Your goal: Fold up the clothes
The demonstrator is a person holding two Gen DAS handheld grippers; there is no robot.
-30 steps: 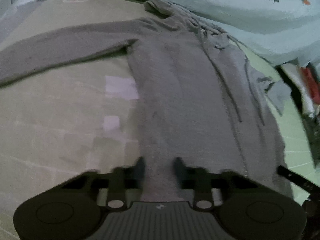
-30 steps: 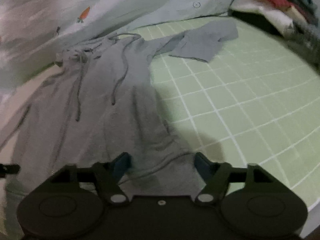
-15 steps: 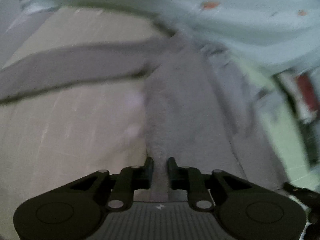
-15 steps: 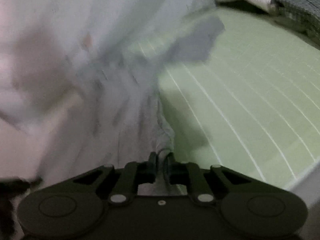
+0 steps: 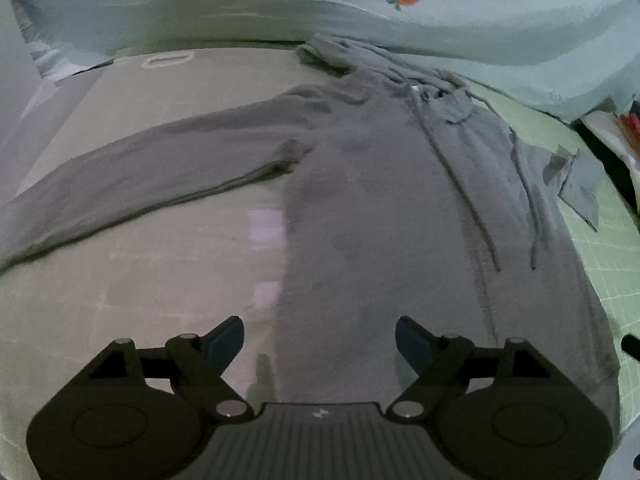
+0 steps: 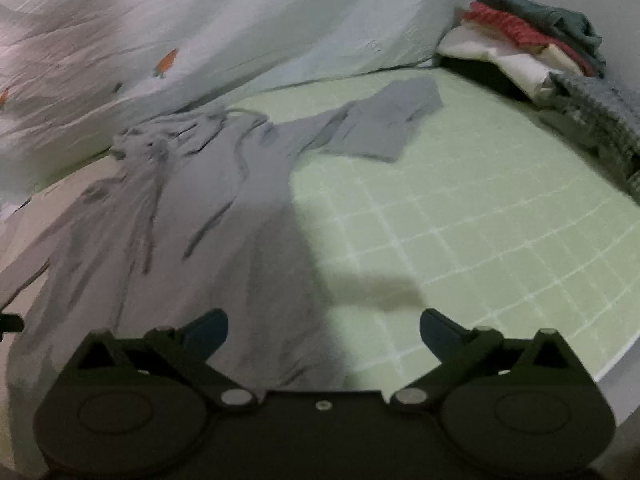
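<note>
A grey zip hoodie [image 5: 380, 208] lies spread flat on the bed, hood at the far end, drawstrings trailing down its front. One sleeve [image 5: 132, 184] stretches out to the left; the other sleeve [image 6: 384, 124] lies crumpled to the right. My left gripper [image 5: 319, 338] is open and empty over the hoodie's bottom hem at its left edge. My right gripper [image 6: 323, 330] is open and empty over the hem's right corner, where the hoodie [image 6: 208, 240] meets the green sheet.
A pale quilt with carrot prints [image 5: 400, 12] is bunched along the far side of the bed. A pile of folded clothes [image 6: 532, 48] sits at the far right corner. The green checked sheet [image 6: 480, 232] spreads to the right, ending at the bed edge.
Both grippers were shut on the hoodie's hem half a second ago, pulling it. They have now let go and opened wide, and the hoodie lies flat.
</note>
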